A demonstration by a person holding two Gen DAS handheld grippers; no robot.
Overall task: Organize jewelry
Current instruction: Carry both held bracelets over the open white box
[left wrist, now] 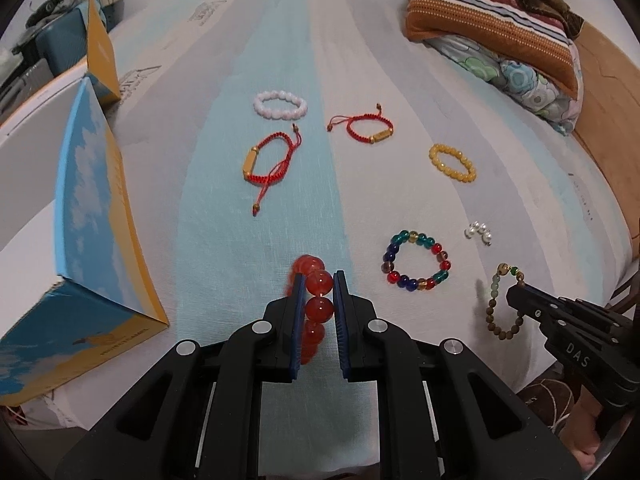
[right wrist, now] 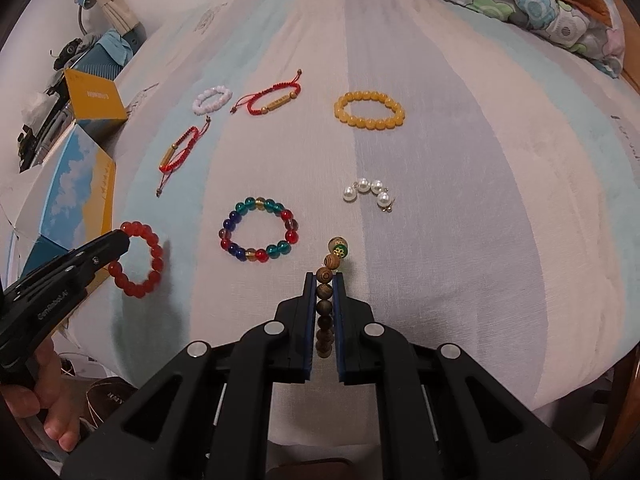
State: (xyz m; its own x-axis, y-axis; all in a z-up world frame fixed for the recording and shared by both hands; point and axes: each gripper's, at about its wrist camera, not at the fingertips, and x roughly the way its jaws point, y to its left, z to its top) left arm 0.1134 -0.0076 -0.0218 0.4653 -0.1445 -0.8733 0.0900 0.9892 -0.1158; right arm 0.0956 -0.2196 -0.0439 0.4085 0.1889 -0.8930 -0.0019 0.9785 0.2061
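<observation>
My left gripper (left wrist: 317,280) is shut on a red bead bracelet (left wrist: 318,306) and holds it above the striped bedsheet; it also shows in the right wrist view (right wrist: 138,260). My right gripper (right wrist: 324,278) is shut on a brown wooden bead bracelet (right wrist: 325,308), which hangs from it in the left wrist view (left wrist: 500,304). On the sheet lie a multicolour glass bracelet (right wrist: 258,234), a yellow bead bracelet (right wrist: 370,114), pearl earrings (right wrist: 370,192), a white bead bracelet (right wrist: 212,100) and two red cord bracelets (right wrist: 272,100) (right wrist: 180,152).
An open blue and yellow box (left wrist: 92,216) stands at the left edge of the bed, with its lid (left wrist: 102,52) behind it. Folded blankets and a pillow (left wrist: 496,20) lie at the far right. The bed's edge runs along the near side.
</observation>
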